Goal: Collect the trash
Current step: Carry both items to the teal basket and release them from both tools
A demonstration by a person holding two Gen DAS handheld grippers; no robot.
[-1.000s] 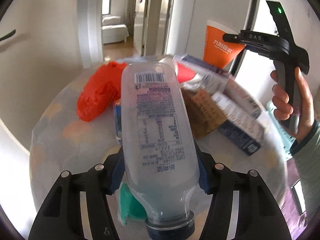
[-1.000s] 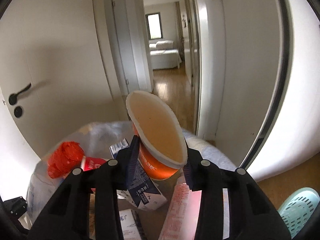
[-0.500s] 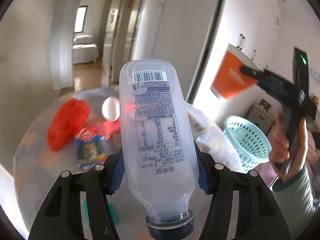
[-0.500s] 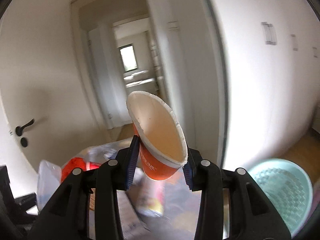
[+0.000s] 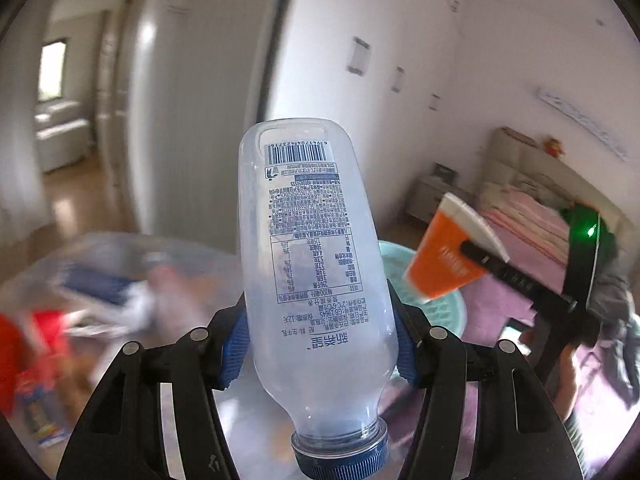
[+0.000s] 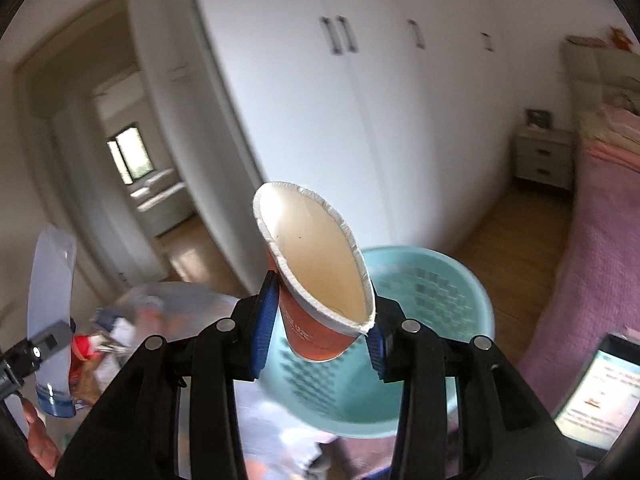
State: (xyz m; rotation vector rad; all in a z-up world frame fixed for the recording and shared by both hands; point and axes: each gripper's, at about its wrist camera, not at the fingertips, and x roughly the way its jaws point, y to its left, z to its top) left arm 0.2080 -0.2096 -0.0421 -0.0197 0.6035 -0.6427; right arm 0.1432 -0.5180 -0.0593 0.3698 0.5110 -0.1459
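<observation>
left wrist: left gripper (image 5: 320,344) clamps clear bottle (image 5: 316,280) | right gripper (image 6: 318,338) pinches orange cup (image 6: 316,280) over teal basket (image 6: 460,280)

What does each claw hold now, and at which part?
The left claw grips the clear plastic bottle across its lower body, cap toward the camera. The right claw grips the orange paper cup by its squashed sides.
</observation>
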